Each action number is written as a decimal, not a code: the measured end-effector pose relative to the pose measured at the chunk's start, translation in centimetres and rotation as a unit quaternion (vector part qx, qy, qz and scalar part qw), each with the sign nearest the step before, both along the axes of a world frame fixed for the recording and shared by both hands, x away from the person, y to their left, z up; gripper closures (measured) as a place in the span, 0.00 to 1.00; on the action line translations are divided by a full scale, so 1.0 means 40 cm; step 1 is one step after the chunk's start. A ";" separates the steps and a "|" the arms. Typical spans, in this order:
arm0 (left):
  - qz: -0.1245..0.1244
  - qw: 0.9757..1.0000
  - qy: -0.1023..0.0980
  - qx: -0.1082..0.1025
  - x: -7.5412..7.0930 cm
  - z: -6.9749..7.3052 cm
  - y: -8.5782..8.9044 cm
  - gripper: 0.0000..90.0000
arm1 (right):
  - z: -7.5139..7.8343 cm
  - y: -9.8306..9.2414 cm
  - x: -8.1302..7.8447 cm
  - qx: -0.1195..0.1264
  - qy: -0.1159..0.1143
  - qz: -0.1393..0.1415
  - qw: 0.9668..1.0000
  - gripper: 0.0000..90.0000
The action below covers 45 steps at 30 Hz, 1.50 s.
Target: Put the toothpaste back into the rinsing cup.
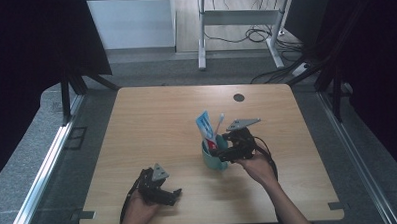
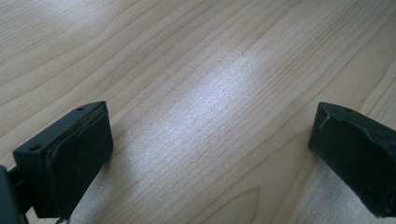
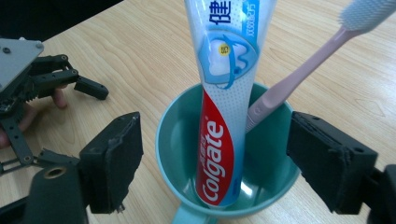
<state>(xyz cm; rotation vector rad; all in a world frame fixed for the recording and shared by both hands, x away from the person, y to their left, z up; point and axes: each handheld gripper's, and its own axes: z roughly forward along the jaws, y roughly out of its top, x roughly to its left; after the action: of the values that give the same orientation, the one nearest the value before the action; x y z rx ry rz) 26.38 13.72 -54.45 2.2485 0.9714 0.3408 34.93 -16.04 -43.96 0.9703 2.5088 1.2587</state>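
toothpaste tube [image 3: 223,112] in cup [image 3: 170,140], between open jaws

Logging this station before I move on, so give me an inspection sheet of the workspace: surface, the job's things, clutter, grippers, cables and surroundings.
Surface: light wooden table, with a dark round grommet near the far edge.
Job's things: teal cup upright; toothpaste tube and pink toothbrush stand in it, both leaning.
Clutter: nothing seen.
Grippers: right gripper open, jaws either side of the cup, pads not pressing it. Left gripper open over bare wood near the front edge, nothing between its jaws.
Cables: one trails from each gripper; loose cables on the floor behind.
Surroundings: grey floor, white desk frame beyond the table, dark curtains on both sides.
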 end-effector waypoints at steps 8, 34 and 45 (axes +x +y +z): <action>0.002 1.000 0.000 -0.002 0.000 0.000 -0.001 0.00 | 0.004 -0.014 -0.015 -0.018 -0.007 0.004 1.000 0.15; 0.001 1.000 -0.001 -0.002 0.000 -0.001 -0.001 0.00 | -0.012 -0.114 -0.079 -0.062 -0.016 -0.006 0.998 0.01; 0.000 1.000 -0.001 0.000 0.000 0.000 0.000 0.00 | -0.042 -0.173 -0.104 -0.066 -0.019 -0.025 0.997 0.01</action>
<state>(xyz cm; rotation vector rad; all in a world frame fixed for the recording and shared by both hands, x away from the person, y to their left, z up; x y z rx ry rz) 26.38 13.73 -54.46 2.2482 0.9692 0.3433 30.78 -22.95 -45.65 0.9633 2.4858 1.0713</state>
